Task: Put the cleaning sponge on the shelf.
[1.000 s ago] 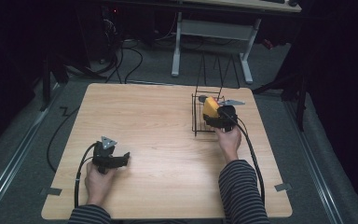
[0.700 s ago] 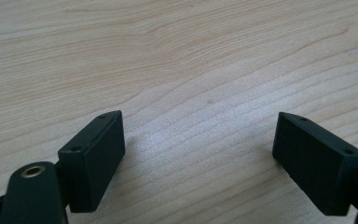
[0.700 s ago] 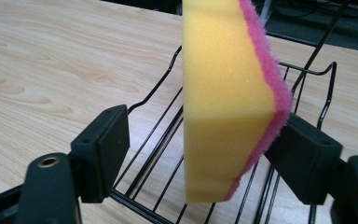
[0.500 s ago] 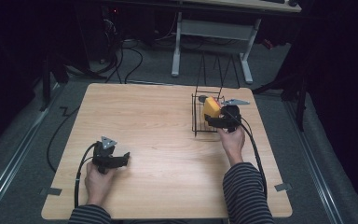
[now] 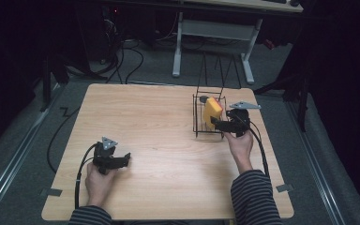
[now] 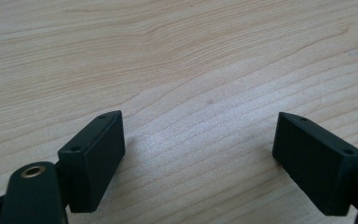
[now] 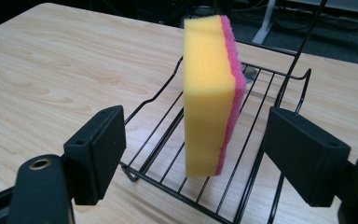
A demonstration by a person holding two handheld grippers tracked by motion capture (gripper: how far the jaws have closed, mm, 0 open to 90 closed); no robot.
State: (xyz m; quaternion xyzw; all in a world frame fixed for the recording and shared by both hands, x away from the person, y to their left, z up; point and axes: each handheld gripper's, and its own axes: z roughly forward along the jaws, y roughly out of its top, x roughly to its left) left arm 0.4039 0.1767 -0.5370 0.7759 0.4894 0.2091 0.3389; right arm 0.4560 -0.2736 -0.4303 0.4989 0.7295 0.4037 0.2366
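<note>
A yellow sponge [image 7: 208, 93] with a pink scrub face stands on edge in a black wire rack [image 7: 256, 98] on the right side of the wooden table [image 5: 159, 122], toward the far edge. Its long axis runs up and down, and its narrow lower end rests on the rack's wires. In the right gripper view the pink face is turned to the right and the broad yellow face to the left.

The right gripper [image 7: 193, 154] is by far the nearer tool. The sponge lies straight ahead of its jaws and a little beyond them, centred in the gap. The jaws are spread wide, one on each side of the rack's near end, and they touch nothing that I can see. A straight push forward would probably bring the sponge between them, with the pads meeting its two broad faces. In the high view the right hand [image 5: 238, 143] reaches out from the near edge with the forearm extended and the gripper pointing left into the rack.

The left gripper [image 5: 122, 160] sits low over bare wood at the near left, well apart from the rack. Its jaws are also wide apart and empty, and the left hand [image 5: 98, 180] holds it close to the near edge.
</note>
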